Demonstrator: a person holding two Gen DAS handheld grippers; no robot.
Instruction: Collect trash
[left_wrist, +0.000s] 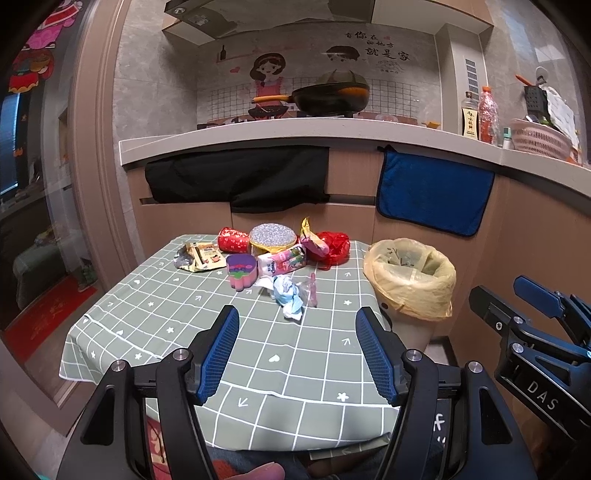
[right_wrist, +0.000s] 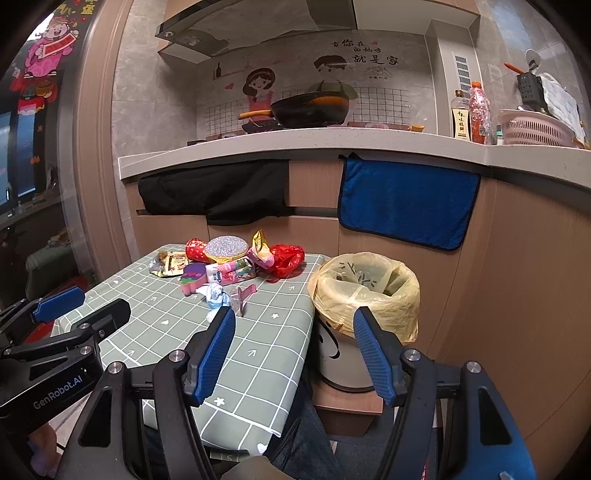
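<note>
Trash lies heaped at the far end of a small table with a green checked cloth (left_wrist: 184, 317): a red paper cup (left_wrist: 232, 239), a foil snack wrapper (left_wrist: 199, 256), a purple and pink container (left_wrist: 242, 271), a pink packet (left_wrist: 282, 260), a red plastic bag (left_wrist: 334, 245) and crumpled blue-white tissue (left_wrist: 288, 295). A bin lined with a yellow bag (left_wrist: 410, 275) stands right of the table. My left gripper (left_wrist: 297, 354) hovers open over the near half of the cloth, nothing between its fingers. My right gripper (right_wrist: 295, 356) is open too, over the table's right edge, short of the bin (right_wrist: 365, 291).
A silver glittery disc (left_wrist: 272, 235) sits among the trash. Behind the table runs a kitchen counter (left_wrist: 295, 129) with a wok (left_wrist: 332, 94), bottles and a pink basket (left_wrist: 543, 138). A black cloth and a blue towel (left_wrist: 432, 192) hang on the cabinet front.
</note>
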